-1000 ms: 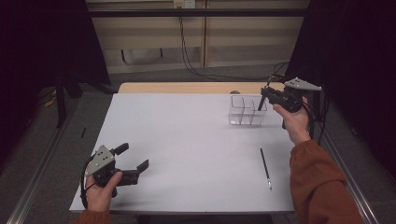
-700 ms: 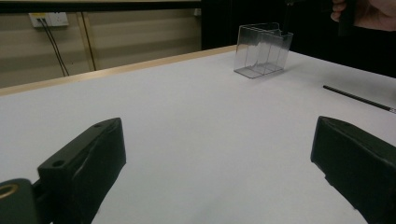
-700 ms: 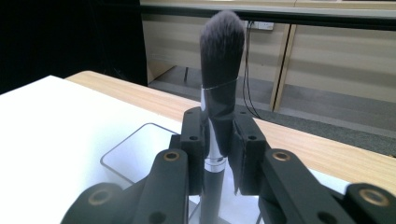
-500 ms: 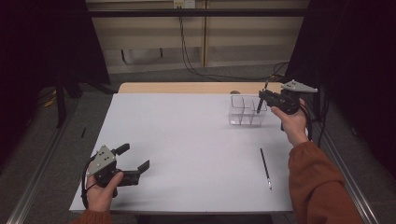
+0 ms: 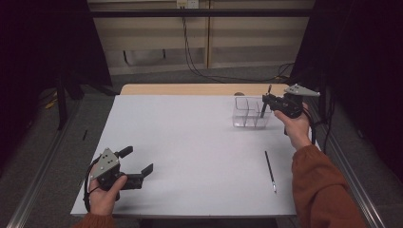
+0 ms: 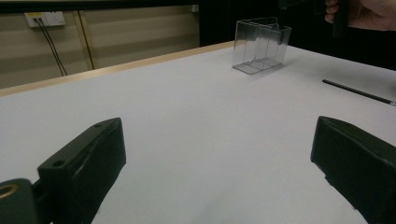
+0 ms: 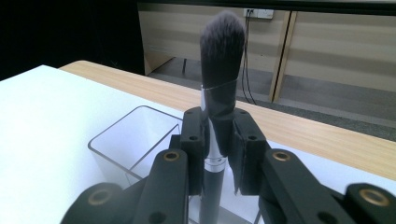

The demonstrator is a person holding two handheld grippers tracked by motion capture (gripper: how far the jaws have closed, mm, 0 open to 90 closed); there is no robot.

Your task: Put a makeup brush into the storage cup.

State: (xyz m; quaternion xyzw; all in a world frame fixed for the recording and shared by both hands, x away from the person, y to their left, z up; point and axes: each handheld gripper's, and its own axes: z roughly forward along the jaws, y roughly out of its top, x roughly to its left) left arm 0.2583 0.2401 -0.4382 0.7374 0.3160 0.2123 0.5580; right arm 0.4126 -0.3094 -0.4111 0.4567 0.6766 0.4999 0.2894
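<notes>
My right gripper is shut on a black makeup brush, held upright with its bristles up, at the far right of the white table. In the right gripper view the jaws clamp the brush at its silver ferrule. It hangs over the clear plastic organizer, whose compartments are seen in the high view. My left gripper rests open near the front left edge, nothing between its jaws.
A thin dark pencil-like stick lies on the table in front of the right forearm, also the stick in the left gripper view. The organizer stands near the far edge. Cables hang behind the table.
The right gripper with the brush has edged slightly left and down, toward the organizer. The left gripper has stayed where it was.
</notes>
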